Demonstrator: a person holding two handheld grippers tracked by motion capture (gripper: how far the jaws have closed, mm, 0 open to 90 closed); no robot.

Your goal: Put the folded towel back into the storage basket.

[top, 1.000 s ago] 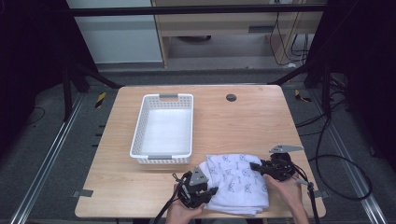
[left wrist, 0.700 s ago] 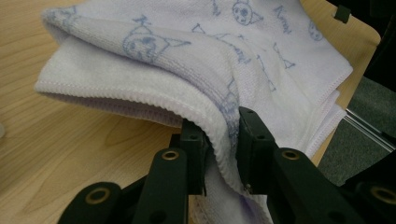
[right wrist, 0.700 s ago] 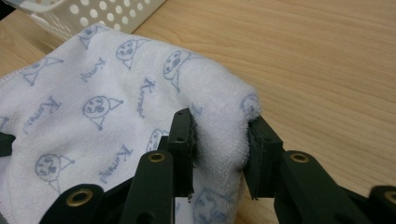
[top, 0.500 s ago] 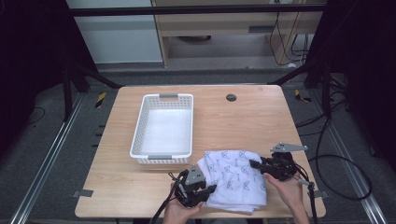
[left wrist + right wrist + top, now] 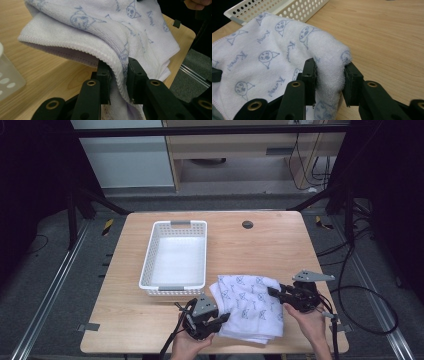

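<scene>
Towel (image 5: 250, 304) hangs between the left tool (image 5: 216, 319) and right tool (image 5: 276, 292), both clenched on its edges, with the white basket (image 5: 175, 257) just beside its far left.

Lab or test workshop: bare wooden table (image 5: 270, 250) inside black metal frame (image 5: 210, 130), floor rails (image 5: 55, 285) at 9 o'clock, loose cables (image 5: 360, 285) at 3 o'clock, workbench (image 5: 240, 150) at 12 o'clock.
</scene>
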